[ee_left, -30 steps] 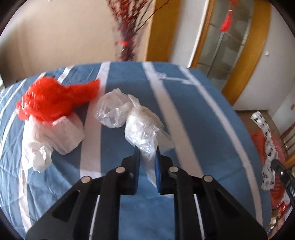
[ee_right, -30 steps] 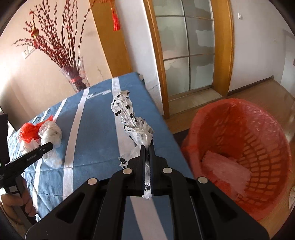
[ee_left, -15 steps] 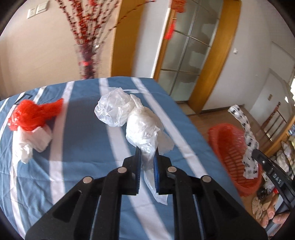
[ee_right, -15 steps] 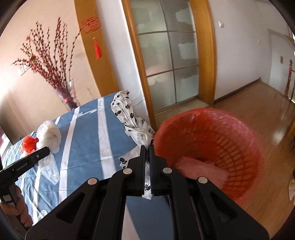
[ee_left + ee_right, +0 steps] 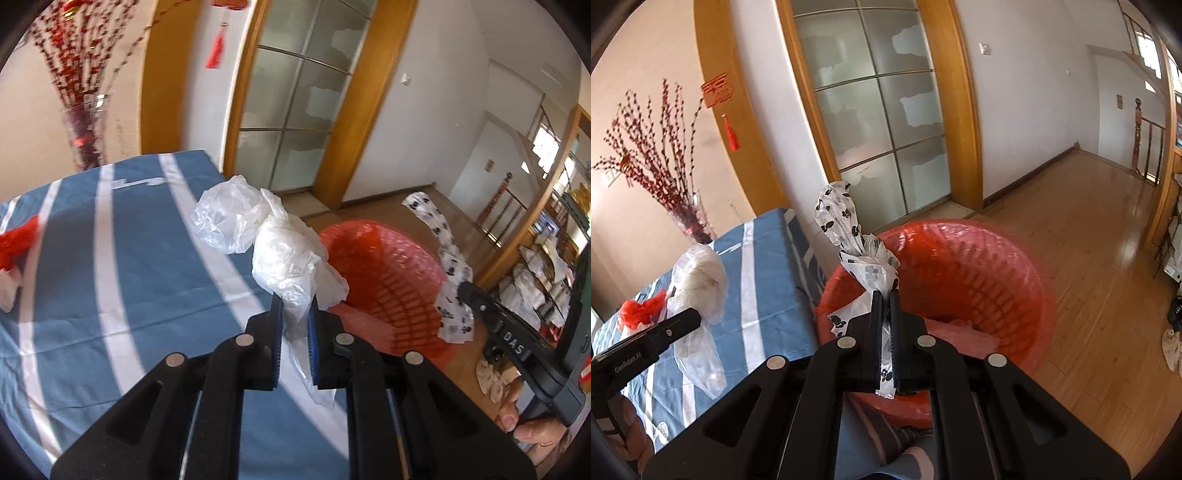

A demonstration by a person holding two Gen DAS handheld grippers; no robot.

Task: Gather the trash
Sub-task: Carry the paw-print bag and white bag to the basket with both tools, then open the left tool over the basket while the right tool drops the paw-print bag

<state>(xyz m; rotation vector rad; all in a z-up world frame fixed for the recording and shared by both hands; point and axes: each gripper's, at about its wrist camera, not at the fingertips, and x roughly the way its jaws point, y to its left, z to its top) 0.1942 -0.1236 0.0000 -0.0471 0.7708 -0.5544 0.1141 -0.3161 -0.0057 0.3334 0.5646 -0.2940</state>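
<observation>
My left gripper [image 5: 294, 306] is shut on a crumpled clear plastic bag [image 5: 266, 243], held above the edge of the blue striped tablecloth [image 5: 122, 266]. My right gripper [image 5: 885, 295] is shut on a white bag with black prints [image 5: 849, 229], which hangs over the near rim of the red basket [image 5: 979, 266] on the floor. In the left wrist view the basket [image 5: 384, 273] lies right of the table, with the printed bag [image 5: 447, 258] beyond it. The right wrist view shows the clear bag [image 5: 701, 284] to the left, over the table.
A red bag [image 5: 639, 314] and a white one [image 5: 7, 291] lie at the table's far left. A glass vase of red branches [image 5: 690, 221] stands at the table's back. Pink plastic lines the basket's bottom [image 5: 964, 332]. Wooden floor [image 5: 1089, 258] spreads right; glass doors stand behind.
Both grippers have carried their bags to the right, off the table's middle toward the basket. The printed bag has gone from over the tablecloth to over the basket's rim.
</observation>
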